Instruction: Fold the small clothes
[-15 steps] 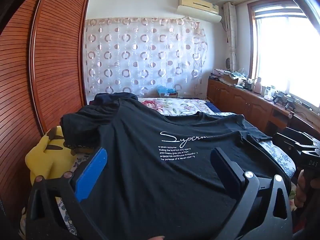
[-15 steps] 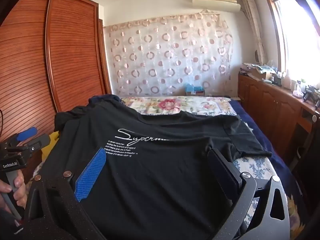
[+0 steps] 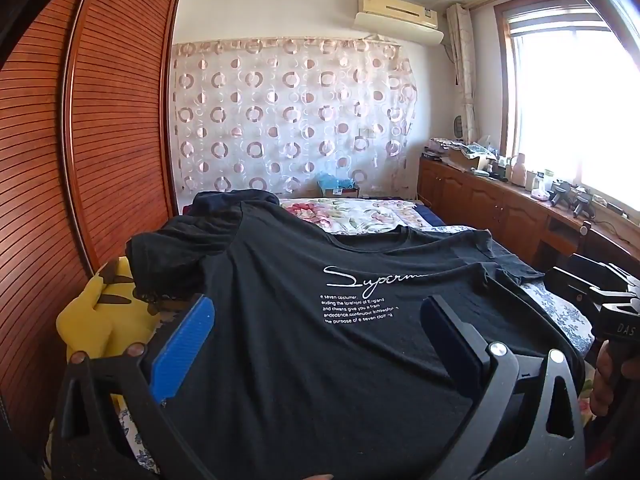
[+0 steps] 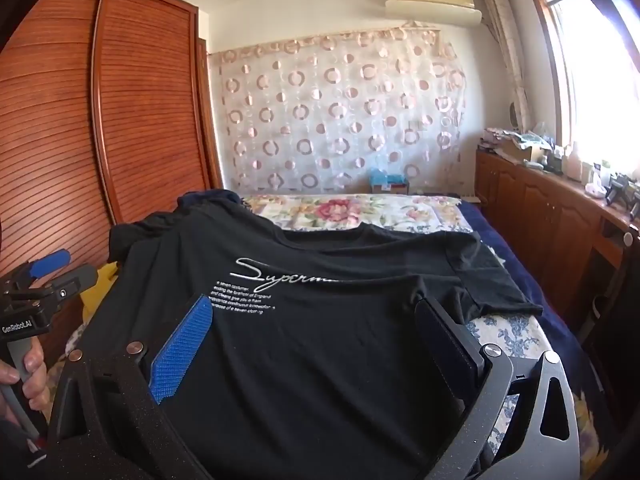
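A black cotton T-shirt with white script lettering point(image 3: 304, 320) lies spread, print up, across the floral-quilted bed point(image 4: 360, 208), ready for folding; left hand-held gripper point(image 3: 316, 324) and right hand-held gripper point(image 4: 312, 320) hover wide, holding nothing.

The left gripper point(image 3: 316, 328), a black two-finger tool with one blue ribbed pad point(image 3: 182, 350) and one dark pad, points somewhat downward with its jaws spread wide and nothing pinched between them. The right gripper point(image 4: 312, 328), of the same build, is tilted down likewise, jaws equally wide apart. A hand point(image 4: 28, 376) grips the left tool's handle; another hand point(image 3: 612, 380) holds the right one's.
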A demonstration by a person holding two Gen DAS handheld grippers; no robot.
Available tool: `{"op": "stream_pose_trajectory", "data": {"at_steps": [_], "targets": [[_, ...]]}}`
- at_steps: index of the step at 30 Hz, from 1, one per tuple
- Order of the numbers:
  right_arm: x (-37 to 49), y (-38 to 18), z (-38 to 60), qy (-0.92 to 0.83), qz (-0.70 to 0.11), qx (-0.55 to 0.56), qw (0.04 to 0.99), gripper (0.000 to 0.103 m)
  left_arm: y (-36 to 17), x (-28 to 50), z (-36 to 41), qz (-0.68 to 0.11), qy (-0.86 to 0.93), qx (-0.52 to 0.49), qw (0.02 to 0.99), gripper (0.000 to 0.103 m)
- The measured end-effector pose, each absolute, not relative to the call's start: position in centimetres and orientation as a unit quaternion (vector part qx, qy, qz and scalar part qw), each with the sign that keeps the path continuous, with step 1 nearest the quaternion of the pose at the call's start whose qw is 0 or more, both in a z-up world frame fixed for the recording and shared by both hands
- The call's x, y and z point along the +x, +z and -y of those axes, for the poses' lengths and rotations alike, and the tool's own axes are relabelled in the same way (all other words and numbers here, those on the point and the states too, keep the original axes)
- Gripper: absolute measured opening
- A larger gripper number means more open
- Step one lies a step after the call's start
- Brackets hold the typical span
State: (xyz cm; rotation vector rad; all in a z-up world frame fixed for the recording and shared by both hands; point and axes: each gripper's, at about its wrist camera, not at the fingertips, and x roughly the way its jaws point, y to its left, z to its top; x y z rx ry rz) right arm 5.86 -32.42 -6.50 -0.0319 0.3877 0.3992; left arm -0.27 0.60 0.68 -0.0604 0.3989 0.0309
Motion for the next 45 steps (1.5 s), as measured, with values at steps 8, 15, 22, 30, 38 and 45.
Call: {"op": "stream_pose_trajectory", "data": {"at_steps": [8,15,22,30,38,45], "targets": [[5.89,-6.65,32.44,0.196,-0.190,-0.016,0.962,0.103,1.08,-0.61,-0.70,-0.197,0.015,-0.027,0.980,0.103],[5.55,-6.21,32.64,0.196,-0.192,-0.017,0.962,0.103,1.05,-0.53,-0.54,-0.198,0.015,-0.025,0.980,0.103],[5.55,-6.20,32.67,0.196,-0.191,-0.017,0.962,0.103,1.01,-0.54,-0.41,-0.197,0.017,-0.023,0.980,0.103],[5.55,-6.20,32.68,0.196,-0.191,-0.016,0.962,0.103,1.19,-0.66,-0.42,-0.197,0.016,-0.022,0.980,0.103],[5.55,-6.20,32.88,0.195,-0.190,-0.016,0.962,0.103,1.16,-0.64,-0.29,-0.196,0.016,-0.021,0.980,0.103],[5.54,-6.18,32.92,0.196,-0.190,-0.015,0.962,0.103,1.21,-0.64,-0.55,-0.195,0.016,-0.019,0.980,0.103]]}}
